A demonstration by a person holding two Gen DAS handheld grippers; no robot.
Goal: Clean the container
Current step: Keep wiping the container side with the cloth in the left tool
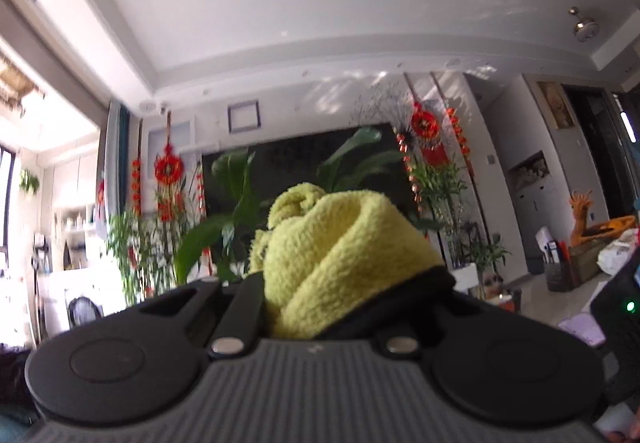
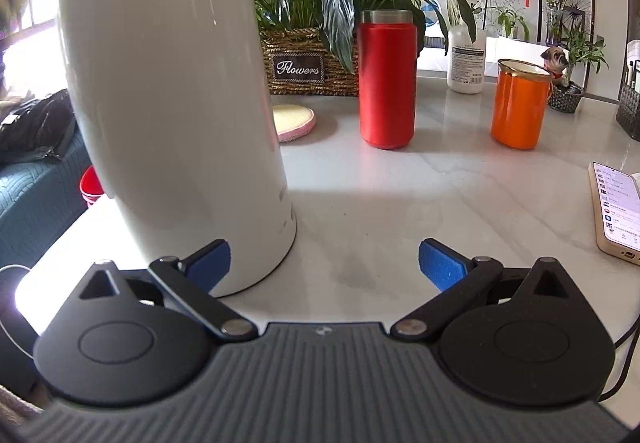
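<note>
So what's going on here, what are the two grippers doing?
The left gripper is shut on a yellow cloth and points up toward the ceiling. The right gripper is open, low over the table, with the white container standing just inside its left finger. Wiping doesn't look under way yet.

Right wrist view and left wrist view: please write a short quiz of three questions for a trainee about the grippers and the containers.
1. True or false: the left gripper is shut on the fluffy yellow cloth.
2. Which stands nearest the open right gripper?
A. tall white cylindrical container
B. red metal flask
C. orange mug with gold rim
3. Fill in: the woven plant basket carries the word ____.

Key: 1 true; 2 A; 3 Flowers
</note>
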